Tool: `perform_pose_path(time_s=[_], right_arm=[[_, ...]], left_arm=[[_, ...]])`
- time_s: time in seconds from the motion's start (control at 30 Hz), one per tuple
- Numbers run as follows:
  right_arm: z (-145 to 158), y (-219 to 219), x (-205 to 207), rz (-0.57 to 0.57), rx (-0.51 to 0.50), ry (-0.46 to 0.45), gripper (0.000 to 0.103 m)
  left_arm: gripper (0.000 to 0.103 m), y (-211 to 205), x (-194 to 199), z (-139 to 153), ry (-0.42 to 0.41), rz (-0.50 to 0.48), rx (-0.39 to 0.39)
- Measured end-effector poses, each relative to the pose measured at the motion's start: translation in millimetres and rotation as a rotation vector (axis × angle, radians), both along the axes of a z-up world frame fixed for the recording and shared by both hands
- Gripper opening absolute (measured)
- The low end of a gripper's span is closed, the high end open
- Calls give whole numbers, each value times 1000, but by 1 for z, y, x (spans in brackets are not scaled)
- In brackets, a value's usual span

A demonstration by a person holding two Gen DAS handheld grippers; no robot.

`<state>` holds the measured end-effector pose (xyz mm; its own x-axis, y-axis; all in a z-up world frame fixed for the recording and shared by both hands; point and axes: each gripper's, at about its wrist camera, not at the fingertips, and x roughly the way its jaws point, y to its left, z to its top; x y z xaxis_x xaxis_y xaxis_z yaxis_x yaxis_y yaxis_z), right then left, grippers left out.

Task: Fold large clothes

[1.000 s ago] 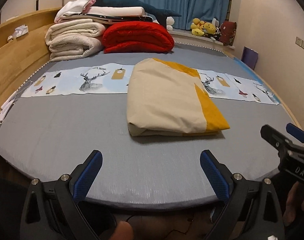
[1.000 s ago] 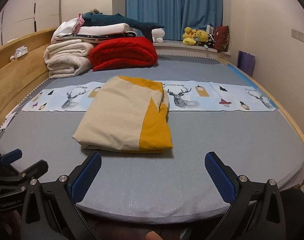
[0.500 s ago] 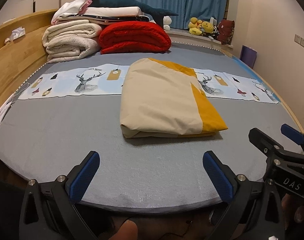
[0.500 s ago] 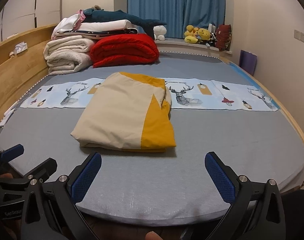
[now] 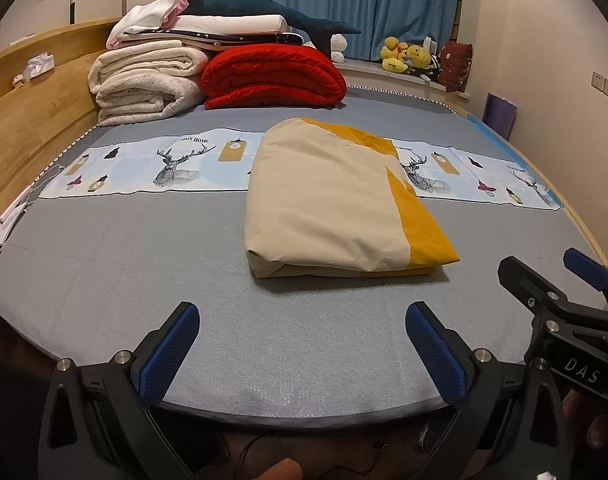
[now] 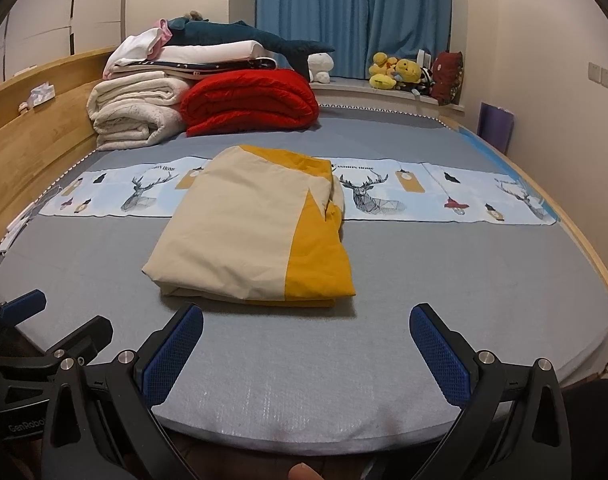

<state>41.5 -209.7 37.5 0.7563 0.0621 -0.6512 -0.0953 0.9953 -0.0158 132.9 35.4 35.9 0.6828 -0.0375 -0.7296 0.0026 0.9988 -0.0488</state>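
Note:
A folded cream and mustard-yellow cloth lies in the middle of the grey bed, its far end over a printed deer strip. My left gripper hovers open over the bed's near edge, short of the cloth, with nothing between its blue pads. My right gripper is also open and empty, just in front of the cloth's near edge. The right gripper shows at the right of the left wrist view, and the left gripper at the left of the right wrist view.
Rolled white blankets, a red quilt and stacked bedding with a blue plush shark sit at the bed's far left. A wooden headboard runs along the left. Plush toys line the window sill under blue curtains. A wall is at the right.
Both grippers have risen and edged forward toward the bed, so the folded cloth now looks nearer. The cloth itself has not moved, and both grippers stay open.

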Motion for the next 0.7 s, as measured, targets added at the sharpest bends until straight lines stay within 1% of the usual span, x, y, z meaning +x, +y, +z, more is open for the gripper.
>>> perform_pose_path(time_s=[0.7], right_arm=[[1, 2, 2, 3, -6, -10, 103]], left_arm=[[102, -1, -1, 2, -6, 5, 2]])
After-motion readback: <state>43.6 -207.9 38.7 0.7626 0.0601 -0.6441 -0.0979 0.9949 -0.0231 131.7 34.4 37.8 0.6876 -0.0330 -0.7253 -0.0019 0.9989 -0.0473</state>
